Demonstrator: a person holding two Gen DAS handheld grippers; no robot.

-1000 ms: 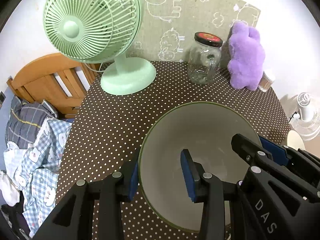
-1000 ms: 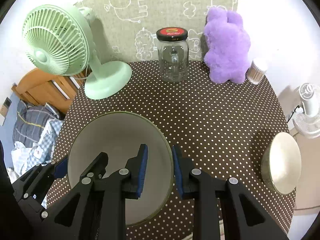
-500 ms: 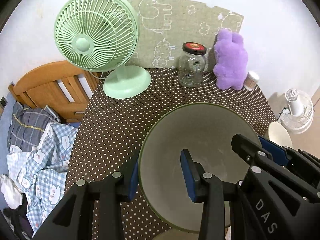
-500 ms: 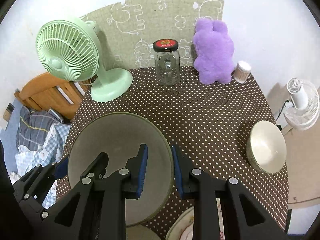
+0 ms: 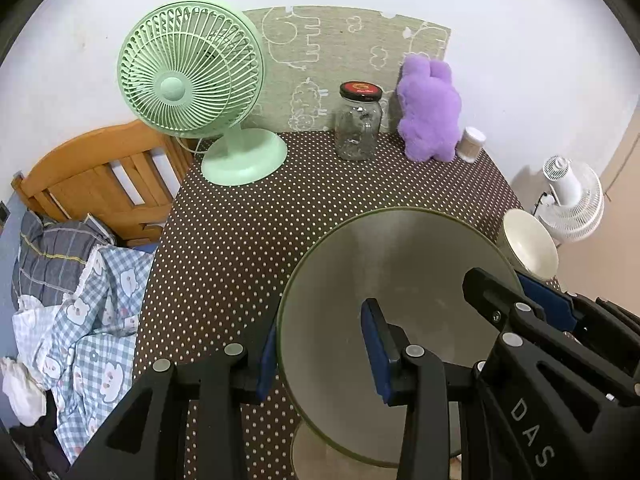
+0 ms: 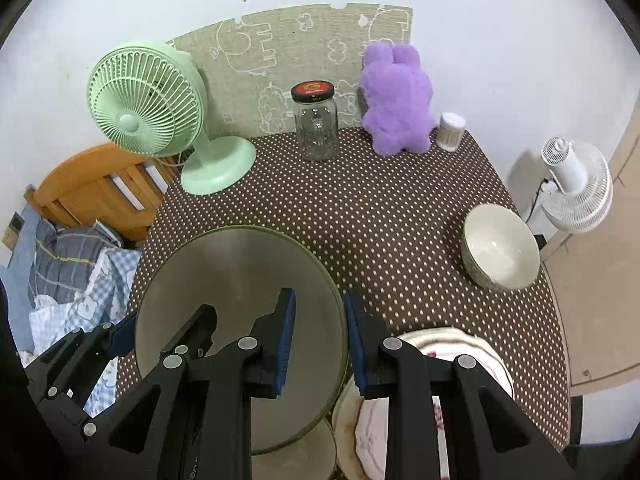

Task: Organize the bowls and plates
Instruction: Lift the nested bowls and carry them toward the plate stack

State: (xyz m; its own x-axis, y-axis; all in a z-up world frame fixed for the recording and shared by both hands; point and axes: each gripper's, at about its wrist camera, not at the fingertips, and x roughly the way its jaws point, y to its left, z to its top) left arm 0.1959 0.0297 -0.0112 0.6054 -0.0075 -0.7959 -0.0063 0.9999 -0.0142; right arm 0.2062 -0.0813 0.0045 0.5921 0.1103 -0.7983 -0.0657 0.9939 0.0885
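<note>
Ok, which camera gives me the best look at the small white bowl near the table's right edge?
The right wrist view: the small white bowl sits whole and unobstructed, interior visible. In the left wrist view the same bowl is squeezed at the frame's right side, partly hidden behind the large held plate.

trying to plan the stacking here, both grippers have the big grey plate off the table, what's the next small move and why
Probably carry the big round grey plate a little further toward the right and over the white patterned plate at the near edge. The left gripper and right gripper each clamp a rim, holding the plate above the dotted tablecloth. More dishes lie below it, so that near corner looks like the stack.
</note>
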